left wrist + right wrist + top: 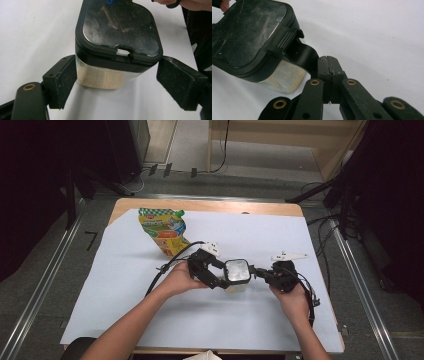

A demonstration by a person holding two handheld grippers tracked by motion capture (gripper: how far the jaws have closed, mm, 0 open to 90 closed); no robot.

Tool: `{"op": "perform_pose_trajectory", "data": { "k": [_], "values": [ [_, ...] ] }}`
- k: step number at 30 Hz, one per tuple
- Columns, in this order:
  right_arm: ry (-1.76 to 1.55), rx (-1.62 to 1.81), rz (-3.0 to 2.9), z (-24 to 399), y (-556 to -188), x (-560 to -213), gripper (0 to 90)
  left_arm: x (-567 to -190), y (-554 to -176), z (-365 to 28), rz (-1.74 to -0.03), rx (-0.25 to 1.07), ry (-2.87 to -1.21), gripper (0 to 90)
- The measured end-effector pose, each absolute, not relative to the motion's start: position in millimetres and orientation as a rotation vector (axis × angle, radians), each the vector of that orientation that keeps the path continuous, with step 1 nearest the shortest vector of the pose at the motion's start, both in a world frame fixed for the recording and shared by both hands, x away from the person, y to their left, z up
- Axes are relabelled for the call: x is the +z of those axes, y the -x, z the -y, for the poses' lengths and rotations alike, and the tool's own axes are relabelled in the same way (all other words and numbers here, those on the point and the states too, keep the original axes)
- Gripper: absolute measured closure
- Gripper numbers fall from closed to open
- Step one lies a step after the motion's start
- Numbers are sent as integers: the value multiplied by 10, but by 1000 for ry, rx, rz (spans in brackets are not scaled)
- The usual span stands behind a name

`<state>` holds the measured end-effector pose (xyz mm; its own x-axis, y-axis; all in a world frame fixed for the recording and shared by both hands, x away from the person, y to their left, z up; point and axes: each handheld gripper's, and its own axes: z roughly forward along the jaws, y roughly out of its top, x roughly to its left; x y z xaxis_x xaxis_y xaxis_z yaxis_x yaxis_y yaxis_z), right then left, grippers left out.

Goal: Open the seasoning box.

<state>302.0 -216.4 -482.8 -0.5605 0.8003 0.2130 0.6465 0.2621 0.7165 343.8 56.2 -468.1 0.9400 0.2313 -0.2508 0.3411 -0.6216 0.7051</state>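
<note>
On the white sheet over the tabletop (150,310), a snack pouch (164,231) stands toward the far left corner. Nearer the middle, toward the near edge, the left gripper (223,281) straddles a clear container (237,279) with a black lid (120,30); its 2 jaws stand apart, the container between them, a visible gap at the right pad, so nothing is clamped. The right gripper (328,65) comes in from the container's right with jaws together, pinched on the lid's flap (304,55). Whatever comes next likely hinges on that flap, on the side facing the right gripper.
</note>
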Motion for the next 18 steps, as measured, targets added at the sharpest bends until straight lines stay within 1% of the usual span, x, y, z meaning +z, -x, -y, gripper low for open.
{"op": "perform_pose_trajectory", "data": {
  "k": [7, 18],
  "values": [
    [-1368, 1177, -2323, 2156, -3013, -4832, 900, -4731, -3403, -498, -416, -122, -2243, 143],
    [-1381, 1170, -2314, 2144, -3005, -4829, 900, -4698, -3380, -475, -424, -91, -2229, 143]
  ]
}}
